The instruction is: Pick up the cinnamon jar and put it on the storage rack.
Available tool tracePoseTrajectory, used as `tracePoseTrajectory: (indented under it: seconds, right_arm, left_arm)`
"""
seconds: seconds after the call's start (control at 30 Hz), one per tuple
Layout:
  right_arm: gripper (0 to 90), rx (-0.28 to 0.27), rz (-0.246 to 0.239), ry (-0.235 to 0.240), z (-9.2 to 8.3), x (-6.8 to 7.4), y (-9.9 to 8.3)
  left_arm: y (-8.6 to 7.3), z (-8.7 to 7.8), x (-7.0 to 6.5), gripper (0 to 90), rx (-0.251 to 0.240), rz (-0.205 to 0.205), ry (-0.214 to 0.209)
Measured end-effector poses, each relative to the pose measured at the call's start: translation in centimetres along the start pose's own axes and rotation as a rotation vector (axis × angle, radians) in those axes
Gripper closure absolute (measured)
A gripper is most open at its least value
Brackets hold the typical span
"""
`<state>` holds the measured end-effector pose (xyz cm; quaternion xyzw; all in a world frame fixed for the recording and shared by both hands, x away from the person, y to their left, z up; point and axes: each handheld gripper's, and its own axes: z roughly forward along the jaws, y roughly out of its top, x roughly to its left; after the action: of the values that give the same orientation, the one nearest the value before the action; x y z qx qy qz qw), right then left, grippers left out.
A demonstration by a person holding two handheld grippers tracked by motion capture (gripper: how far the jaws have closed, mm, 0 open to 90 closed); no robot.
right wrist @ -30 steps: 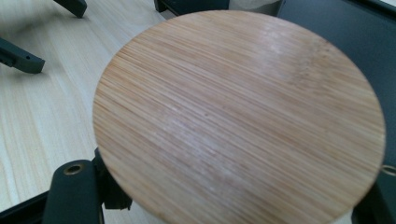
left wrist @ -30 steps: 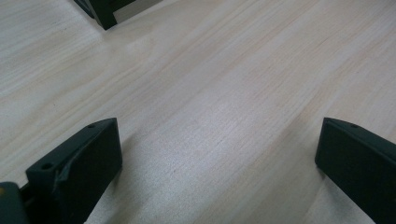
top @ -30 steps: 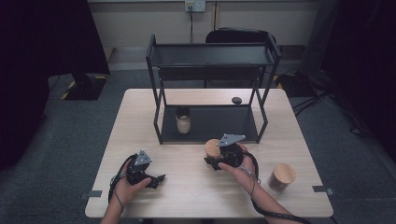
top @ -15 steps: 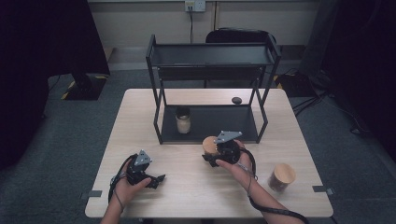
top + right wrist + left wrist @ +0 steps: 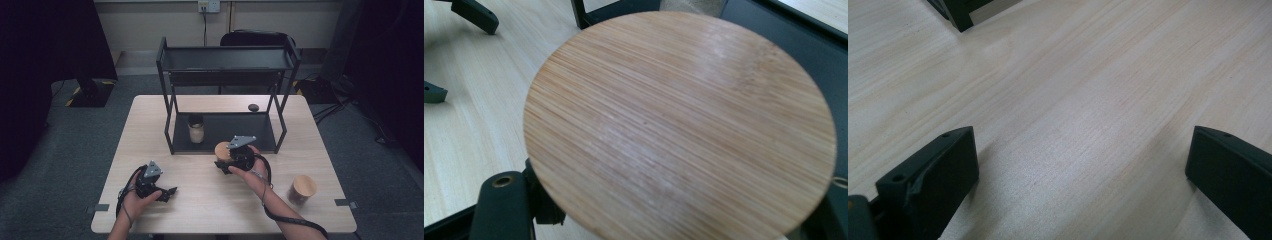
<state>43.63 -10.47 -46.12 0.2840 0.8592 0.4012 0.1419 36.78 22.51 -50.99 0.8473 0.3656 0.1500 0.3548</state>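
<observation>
While the counter [image 5: 150, 125] carries a black rack [image 5: 227, 60] holding a jar [image 5: 196, 131] on its lower shelf, the right tool [image 5: 223, 162] pinches a bamboo-lidded jar [image 5: 679, 125] just before the rack. The left tool [image 5: 1083, 175] rests spread over bare wood. Another lidded jar [image 5: 303, 189] stands near the right edge.
</observation>
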Motion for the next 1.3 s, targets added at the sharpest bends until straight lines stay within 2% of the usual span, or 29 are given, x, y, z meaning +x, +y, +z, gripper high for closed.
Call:
tracePoseTrajectory:
  seconds: [0.83, 1.3]
  right_arm:
    - [25.2, -0.001, 0.010, -0.014, 0.7, -1.1, 1.7]
    - [25.2, -0.011, 0.017, -0.017, 1.4, -1.2, 2.7]
  left_arm:
    - [0.0, 0.0, 0.0, 0.1, 0.000, 0.000, 0.000]
    - [0.0, 0.0, 0.0, 0.1, 0.000, 0.001, 0.000]
